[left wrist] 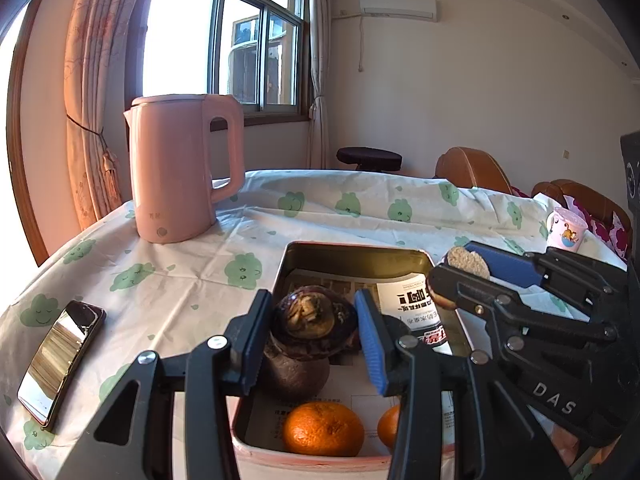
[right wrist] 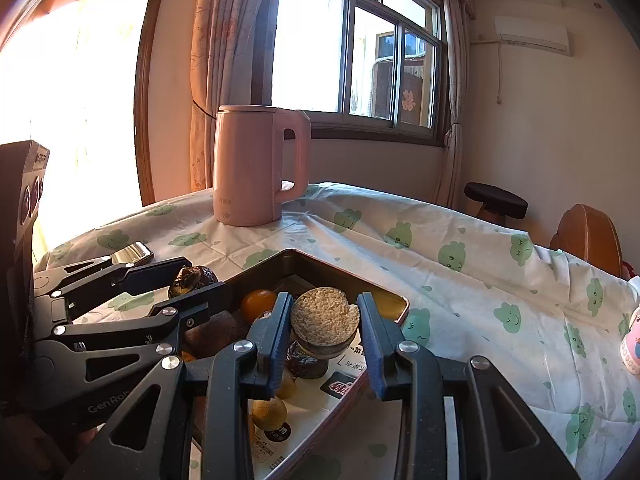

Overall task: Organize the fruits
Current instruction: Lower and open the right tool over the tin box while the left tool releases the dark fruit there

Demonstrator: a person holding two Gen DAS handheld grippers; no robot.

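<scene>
My left gripper (left wrist: 314,334) is shut on a dark purple-brown fruit with a split top (left wrist: 316,316) and holds it over the metal tray (left wrist: 352,249). In the tray lie another dark fruit (left wrist: 294,372) and two oranges (left wrist: 323,428). My right gripper (right wrist: 324,330) is shut on a dark fruit with a pale, rough cut face (right wrist: 323,322) and holds it above the tray (right wrist: 400,304). It also shows in the left wrist view (left wrist: 466,264). Below it lie an orange (right wrist: 258,303), a dark fruit (right wrist: 308,364) and small yellow fruits (right wrist: 270,414).
A pink kettle (left wrist: 180,168) stands at the back of the cloth-covered table (left wrist: 360,208). A phone (left wrist: 60,364) lies at the left. A small printed cup (left wrist: 566,228) stands at the right edge. Chairs and a stool are behind the table.
</scene>
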